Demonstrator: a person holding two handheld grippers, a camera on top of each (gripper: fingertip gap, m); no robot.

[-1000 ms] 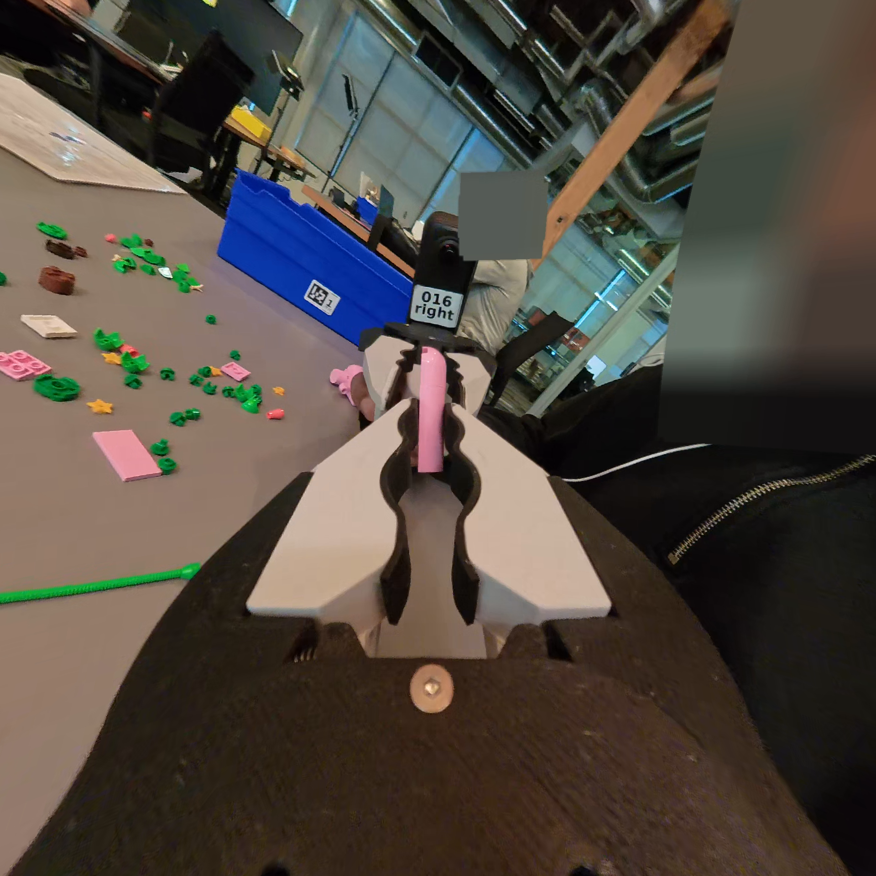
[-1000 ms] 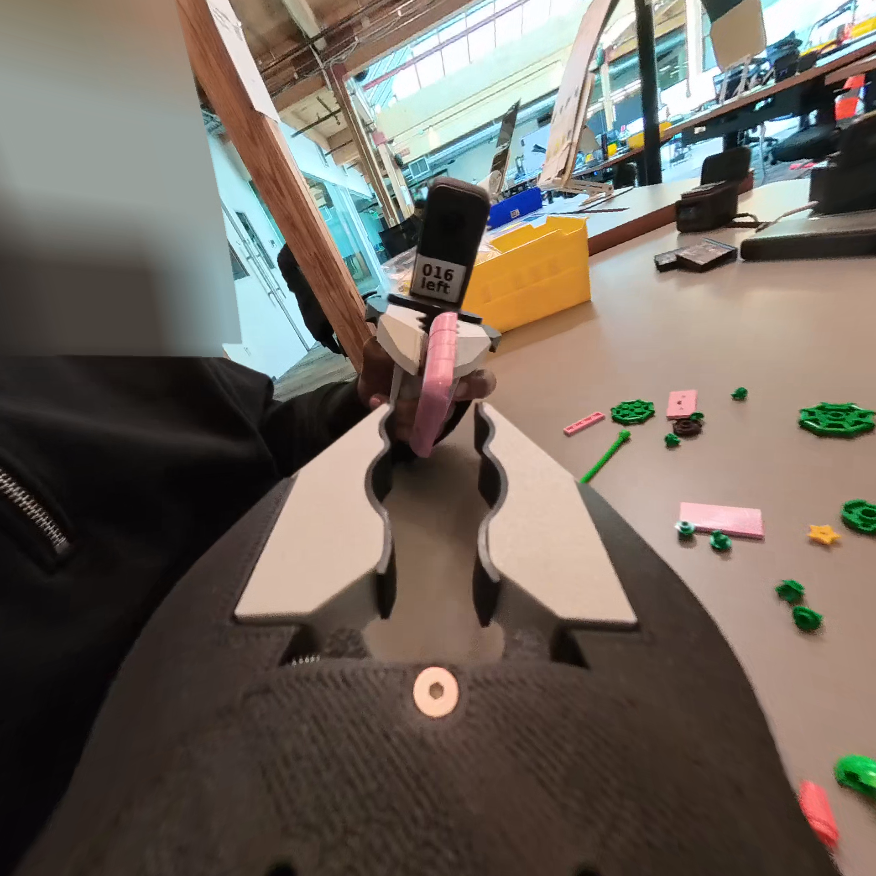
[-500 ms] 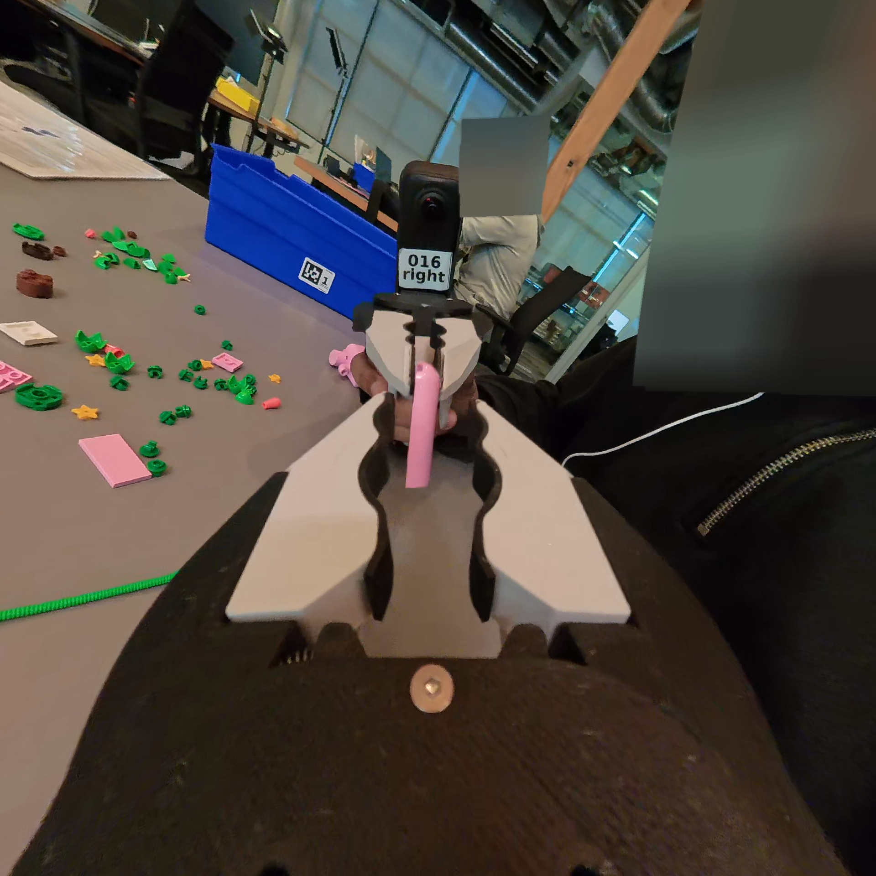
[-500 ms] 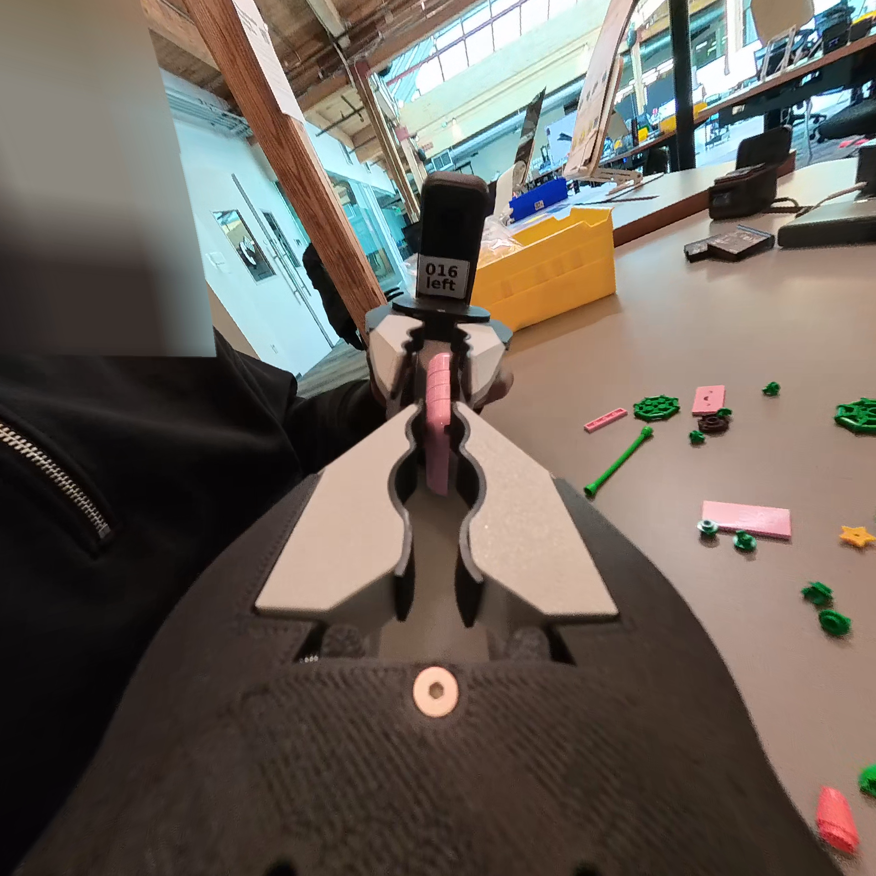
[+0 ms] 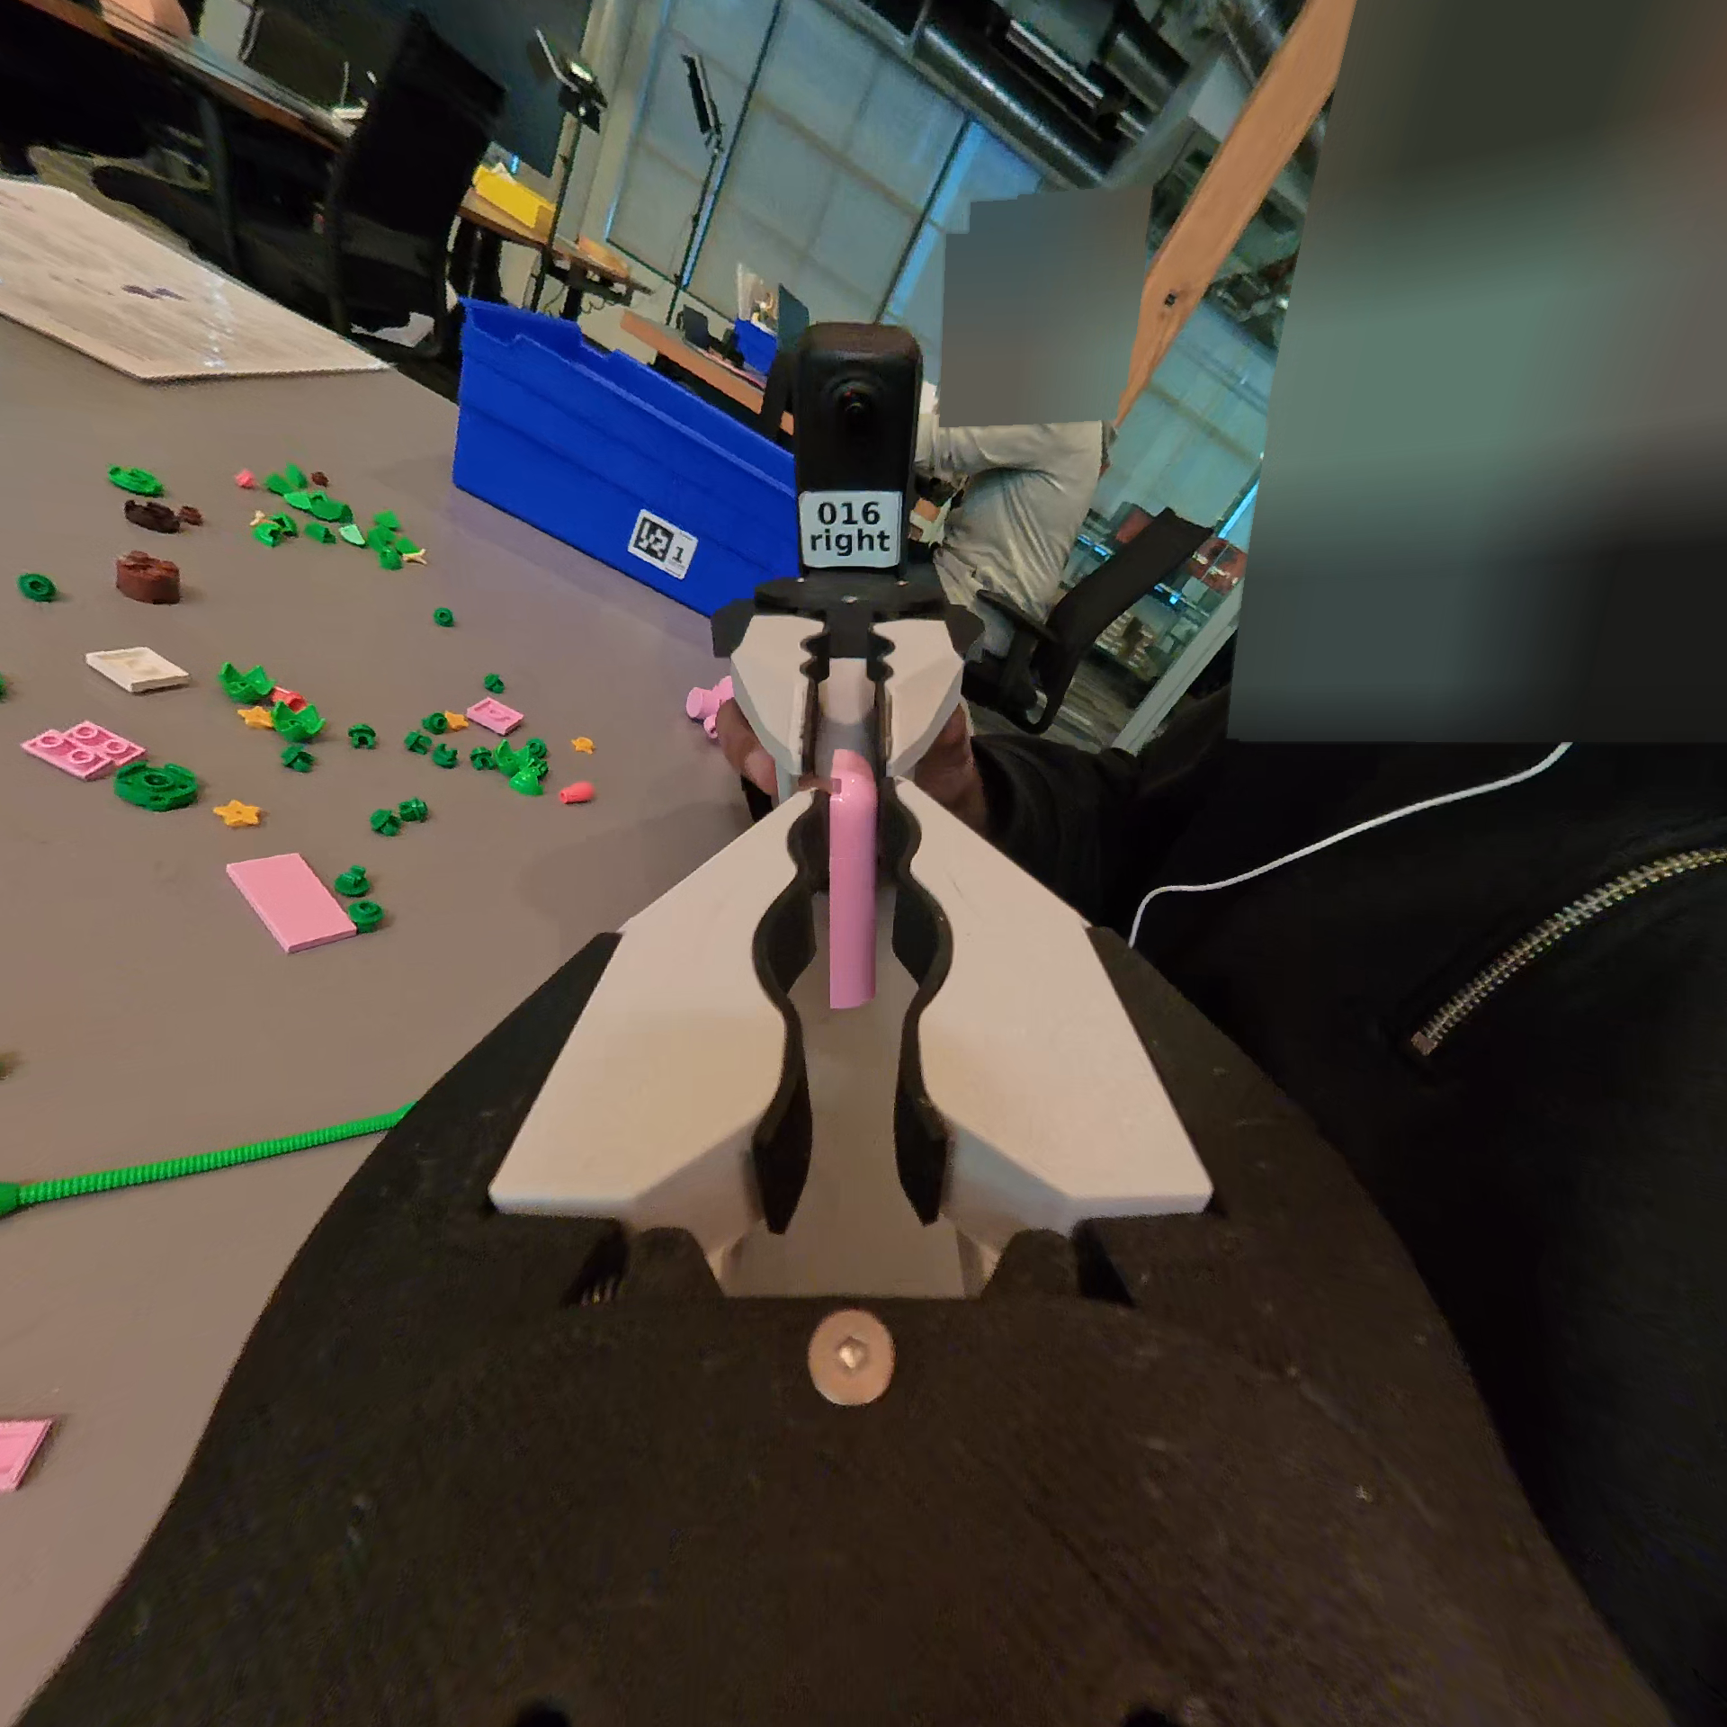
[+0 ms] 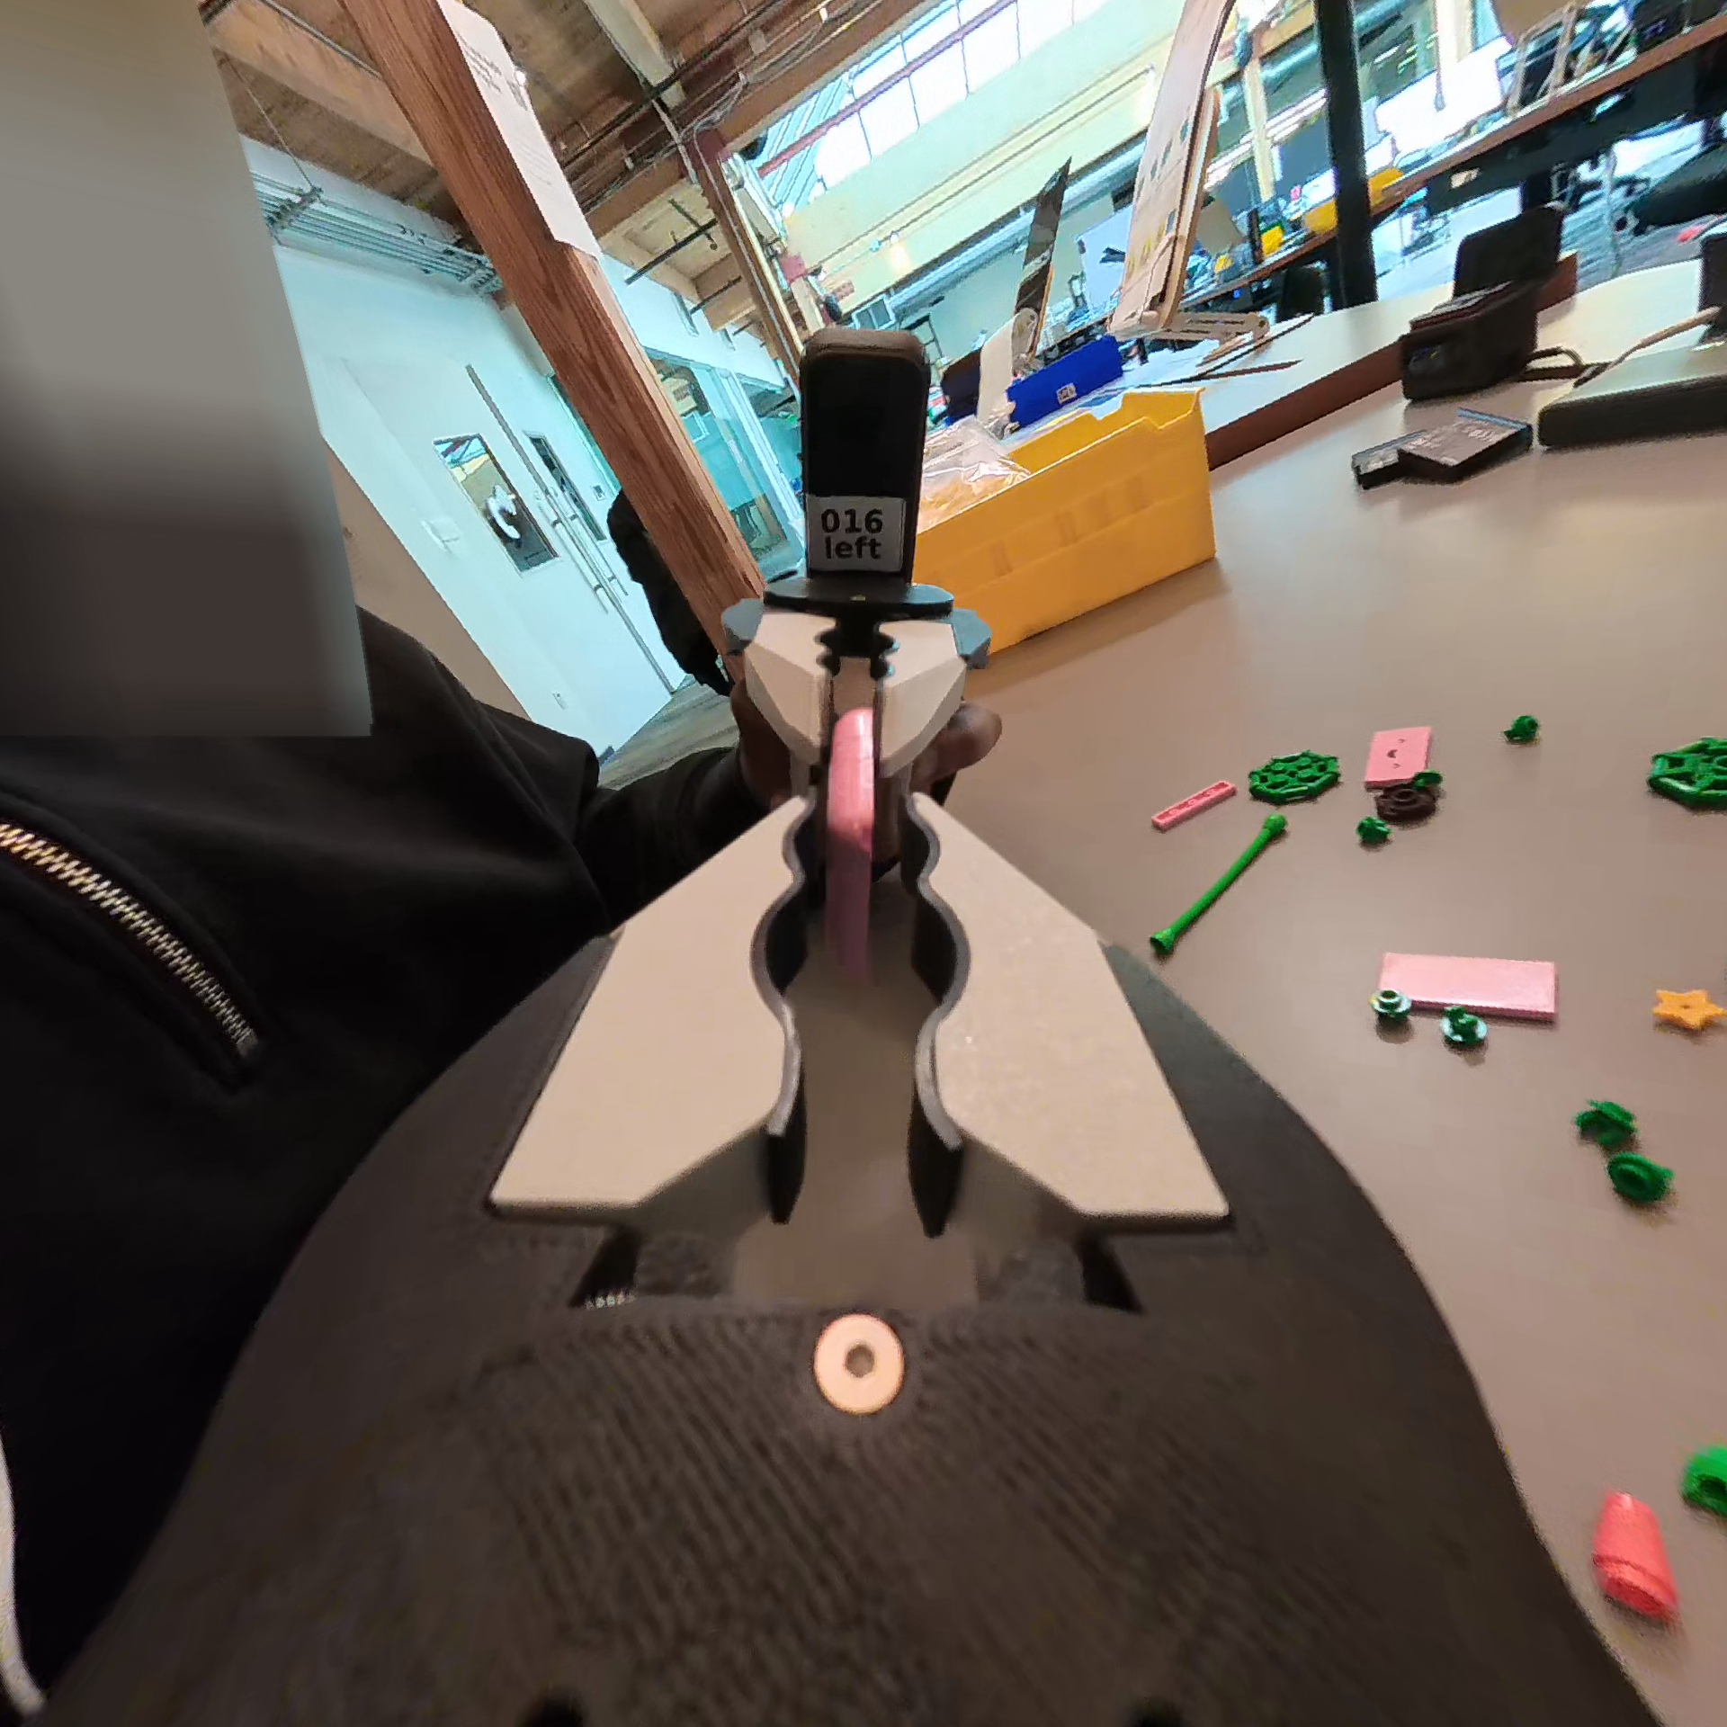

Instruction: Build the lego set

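the pink piece (image 5: 852,897) is held in the air above the near edge of the table (image 5: 140,1028), edge-on and upright between the two tools, which face each other tip to tip in front of the person's black jacket (image 5: 1402,1075). the left gripper (image 5: 852,827) is now pressed in on the lower part of the piece; half a second ago its fingers stood spread with the piece hanging free between them, and a second ago they were pinching it as they are now. the right gripper (image 6: 855,822) is closed in on the piece too, about as narrow as half a second ago, whereas a second ago it was wide apart. so both tongs grip the one piece, where before only one did at a time. the piece stands straighter in the right wrist view than a second ago, when it leaned. on the table the loose green bits (image 5: 299,724), the flat pink plate (image 5: 290,902), the green stem (image 5: 187,1163) and the blue bin (image 5: 598,449) lie as before.
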